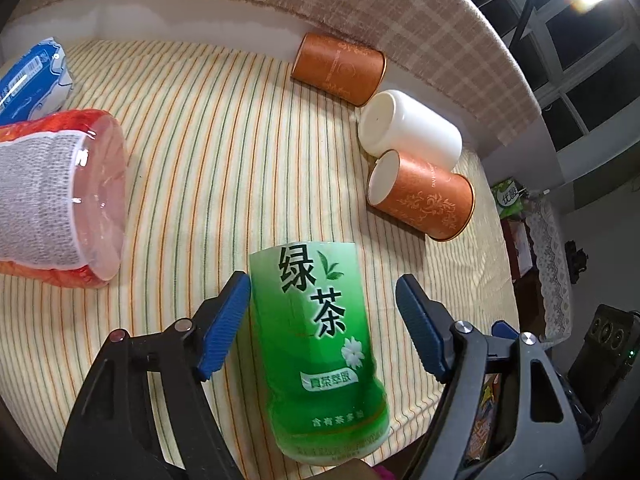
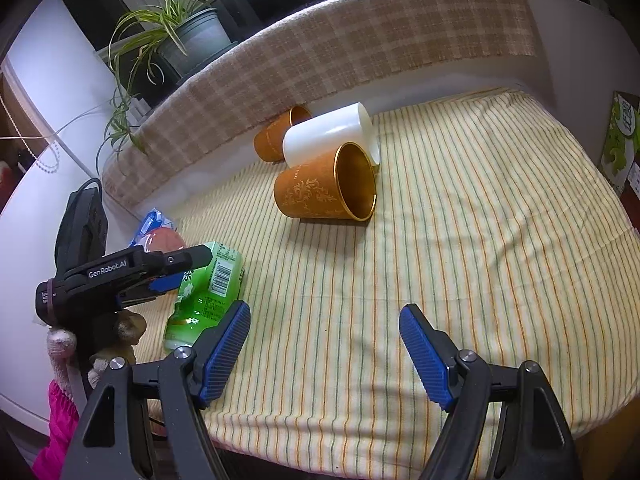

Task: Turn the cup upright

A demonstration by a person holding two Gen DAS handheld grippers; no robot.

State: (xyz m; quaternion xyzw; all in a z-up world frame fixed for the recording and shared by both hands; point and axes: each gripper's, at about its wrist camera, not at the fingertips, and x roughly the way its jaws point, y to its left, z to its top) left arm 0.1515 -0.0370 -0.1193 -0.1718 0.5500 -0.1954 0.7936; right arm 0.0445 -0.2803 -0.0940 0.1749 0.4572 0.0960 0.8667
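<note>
A green tea-label cup (image 1: 320, 344) lies on its side on the striped cloth, also in the right wrist view (image 2: 208, 288). My left gripper (image 1: 324, 296) is open with its blue fingers on either side of the green cup; the left finger touches it, the right stands apart. My right gripper (image 2: 325, 328) is open and empty above the cloth's front part. Further back lie a near orange cup (image 2: 326, 182), a white cup (image 2: 328, 132) and a far orange cup (image 2: 276, 136), all on their sides, also in the left wrist view (image 1: 424, 196), (image 1: 412, 128), (image 1: 340, 68).
A red transparent cup with a grey label (image 1: 60, 200) lies at the left. A blue and white packet (image 1: 32, 76) lies behind it. A checked sofa back (image 2: 320, 60) borders the cloth. A potted plant (image 2: 180, 28) stands behind it. A green box (image 2: 620, 140) stands at the right edge.
</note>
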